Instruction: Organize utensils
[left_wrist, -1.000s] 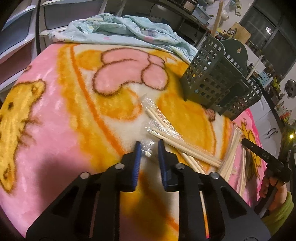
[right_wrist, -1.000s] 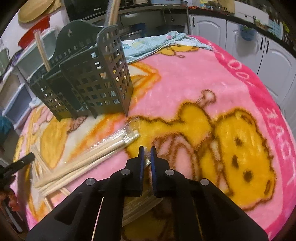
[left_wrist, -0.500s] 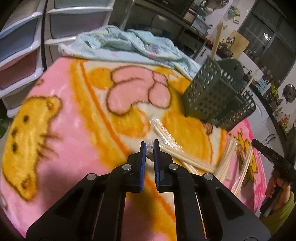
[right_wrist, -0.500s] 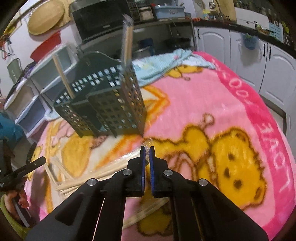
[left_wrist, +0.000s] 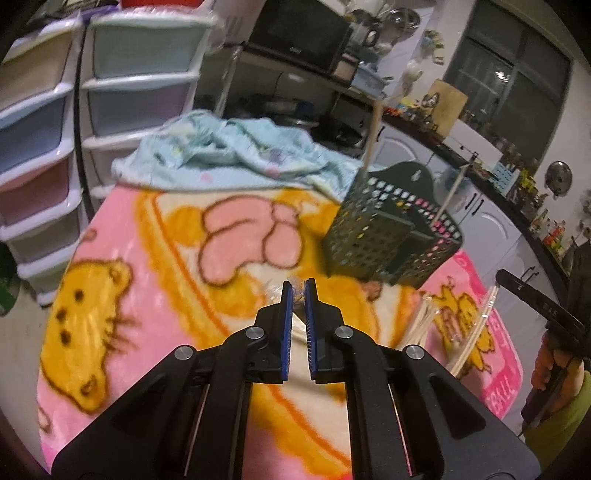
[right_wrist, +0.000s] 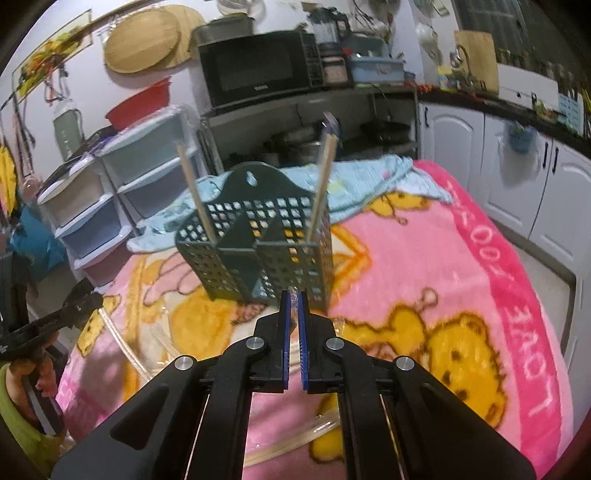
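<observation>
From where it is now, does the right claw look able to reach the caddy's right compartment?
Probably yes. The right claw, shut on a clear wrapper, sits just in front of the caddy with nothing between. The right compartment is open-topped, holding only one chopstick pack, so there seems to be room.

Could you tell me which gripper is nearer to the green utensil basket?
Right. The right gripper is just in front of the basket, at its base. The left gripper is off to the basket's side, farther back.
</observation>
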